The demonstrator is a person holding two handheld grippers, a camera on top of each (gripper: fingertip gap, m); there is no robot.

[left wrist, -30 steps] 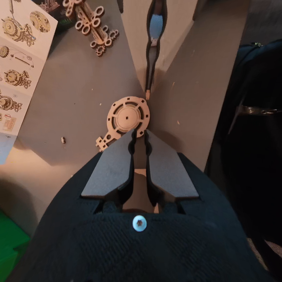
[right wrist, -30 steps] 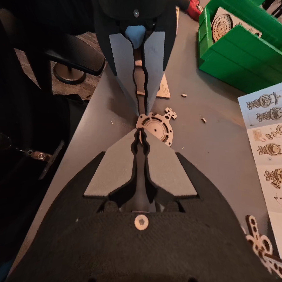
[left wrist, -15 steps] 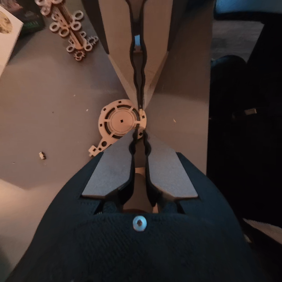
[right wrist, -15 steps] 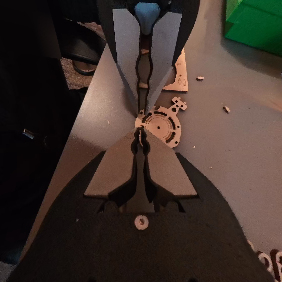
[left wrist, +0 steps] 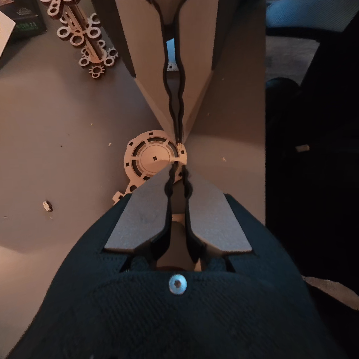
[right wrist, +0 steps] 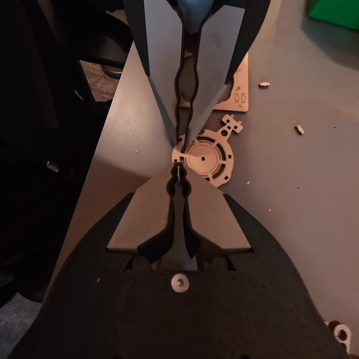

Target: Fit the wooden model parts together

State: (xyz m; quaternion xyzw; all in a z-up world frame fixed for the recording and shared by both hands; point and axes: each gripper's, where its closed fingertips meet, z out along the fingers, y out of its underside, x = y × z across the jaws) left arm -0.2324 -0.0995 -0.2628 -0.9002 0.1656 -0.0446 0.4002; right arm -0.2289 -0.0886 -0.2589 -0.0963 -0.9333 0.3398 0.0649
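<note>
My left gripper [left wrist: 178,169] has its tips nearly together on the near rim of the round wooden disc [left wrist: 153,157]; whether they actually pinch it I can't tell, the rim is hidden under the tips. My right gripper [right wrist: 178,168] comes in from the opposite side, tips pinched on a small wooden peg [right wrist: 178,163] held right at the disc [right wrist: 204,158] rim, by one of its square slots. In the left wrist view the right gripper [left wrist: 179,138] shows the same peg [left wrist: 180,146] touching the disc edge.

The disc lies flat on the grey table [left wrist: 58,136], close to the table edge [right wrist: 108,147] on my side; past that edge it's dark floor and a chair. Both grippers meet tip to tip over that rim, so there's little room there. The disc's tabbed arm [right wrist: 231,124] points away toward a flat wooden sheet [right wrist: 240,97], near but apart.

Open table lies to the far side of the disc, with only stray bits: a loose peg [right wrist: 264,84], another [right wrist: 299,129], one more [left wrist: 47,206]. A built wooden assembly with rings [left wrist: 83,38] stands well apart, next to a dark box [left wrist: 27,21]. A green bin corner [right wrist: 338,17] is also well apart.
</note>
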